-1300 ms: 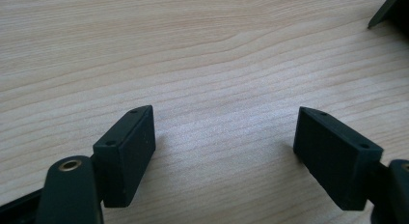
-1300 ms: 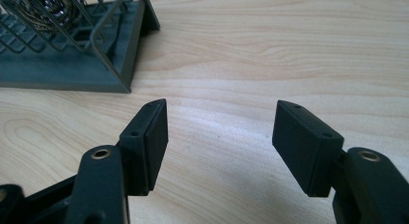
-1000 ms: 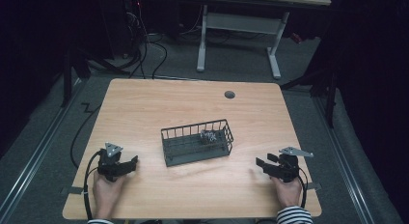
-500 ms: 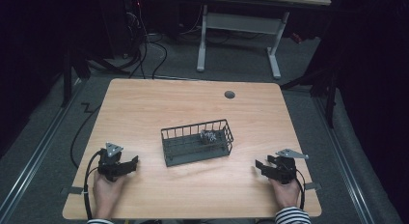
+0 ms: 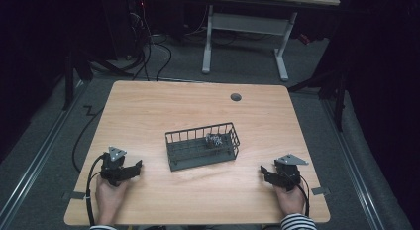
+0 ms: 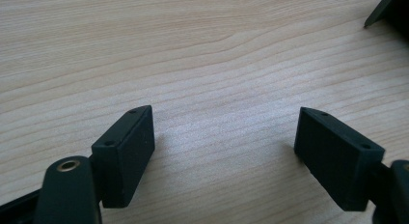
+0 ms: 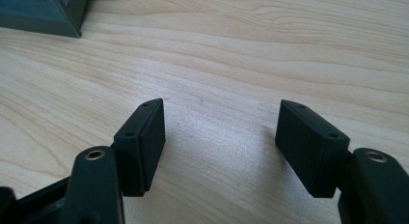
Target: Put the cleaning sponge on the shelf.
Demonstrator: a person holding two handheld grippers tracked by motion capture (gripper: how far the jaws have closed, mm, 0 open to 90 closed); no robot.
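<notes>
High view: we see a wooden table (image 5: 198, 111) w/ a dark wire basket (image 5: 202, 146) near its centre, long axis running roughly left–right, slightly skewed. Inside the basket, at its right end, lies a small cluster of shiny metallic items (image 5: 215, 140); we cannot tell what they are. A round grommet hole (image 5: 236, 97) sits toward the far edge, right of centre. The left gripper (image 5: 130, 169) rests near the table's near-left corner, held by the left hand (image 5: 108, 198); the right gripper (image 5: 265, 173) rests near the near-right corner, held by the right hand (image 5: 289, 199), striped cuff at the near edge. Both grippers point inward toward the basket and stand well apart from it. Left gripper view: we see its two black jaws spread wide over bare wood, nothing between them; a dark corner of the basket (image 6: 390, 9) shows at upper right. Right gripper view: jaws likewise parted, nothing between them, and they have just been opening; a basket corner (image 7: 46, 11) shows at upper left. A trailing cable (image 5: 89, 188) loops from the left gripper past the near edge.
</notes>
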